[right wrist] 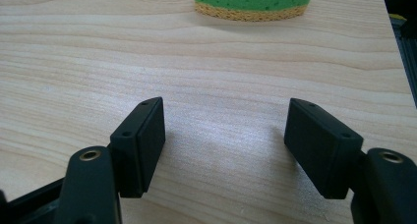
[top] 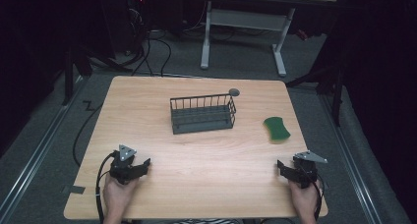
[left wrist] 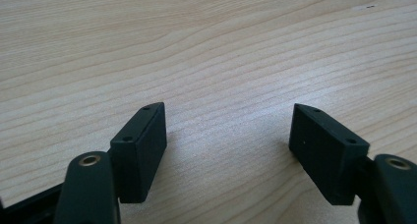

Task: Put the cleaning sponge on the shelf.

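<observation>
Two hand-held grippers lay on a light wooden table (top: 196,155), one at each near corner, each held by a hand coming in from the near edge.

Left gripper (top: 139,166): near left of the table, grey three-cornered plate on top, black cable trailing back over the near edge. In the left gripper view (left wrist: 227,130) its two black jaws stood wide apart with bare wood grain between them; nothing held.

Right gripper (top: 285,167): near right of the table, grey plate on top. In the right gripper view (right wrist: 223,128) its jaws likewise stood wide apart over bare wood; nothing held.

Wire basket (top: 202,114): dark metal, oblong, upright at the middle of the table, well apart from both grippers. Contents could not be told.

Small grey round thing (top: 234,92): just beyond the basket's far right corner; what it was could not be told.

Sponge (top: 276,128): green top, lying flat to the right of the basket and apart from it, farther off than the right gripper. In the right gripper view the sponge (right wrist: 253,2) showed a yellow underlayer at the far edge
</observation>
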The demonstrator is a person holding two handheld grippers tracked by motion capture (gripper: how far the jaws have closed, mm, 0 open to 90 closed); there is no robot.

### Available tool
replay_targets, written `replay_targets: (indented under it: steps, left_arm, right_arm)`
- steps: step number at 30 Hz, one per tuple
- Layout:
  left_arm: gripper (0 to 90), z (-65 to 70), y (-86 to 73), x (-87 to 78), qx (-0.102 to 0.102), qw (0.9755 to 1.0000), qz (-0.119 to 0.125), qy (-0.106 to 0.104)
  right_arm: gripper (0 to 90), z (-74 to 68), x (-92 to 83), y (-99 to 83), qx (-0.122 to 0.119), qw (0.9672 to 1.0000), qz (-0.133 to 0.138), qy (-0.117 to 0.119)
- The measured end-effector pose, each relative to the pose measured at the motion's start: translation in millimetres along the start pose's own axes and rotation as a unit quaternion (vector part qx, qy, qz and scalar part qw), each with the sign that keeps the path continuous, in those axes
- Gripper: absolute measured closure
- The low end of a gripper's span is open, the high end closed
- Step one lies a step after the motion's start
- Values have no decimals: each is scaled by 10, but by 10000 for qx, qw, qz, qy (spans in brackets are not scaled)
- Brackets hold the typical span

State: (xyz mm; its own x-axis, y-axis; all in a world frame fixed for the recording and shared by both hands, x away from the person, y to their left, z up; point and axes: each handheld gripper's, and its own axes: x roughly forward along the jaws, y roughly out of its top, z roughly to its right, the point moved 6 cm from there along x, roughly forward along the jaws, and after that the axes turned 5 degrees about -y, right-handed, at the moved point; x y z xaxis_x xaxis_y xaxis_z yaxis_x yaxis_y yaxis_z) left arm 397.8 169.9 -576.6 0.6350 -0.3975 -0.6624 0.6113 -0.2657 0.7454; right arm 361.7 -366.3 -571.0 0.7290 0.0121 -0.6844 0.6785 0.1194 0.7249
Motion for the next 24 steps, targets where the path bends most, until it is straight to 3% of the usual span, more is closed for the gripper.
replay_targets:
  steps: [14, 22, 24]
  left_arm:
    - [314, -9, 8, 2, -58, 10000, 22, 7]
    - [345, -23, 60, 12, -201, 9998, 76, -38]
    - [355, -6, 132, 13, -189, 9997, 136, -73]
  right_arm:
    - [295, -15, -8, -5, -104, 9998, -36, 144]
    - [441, -68, -35, 7, -12, 9996, 92, 253]
    - [460, -118, -57, 68, -29, 9992, 270, 279]
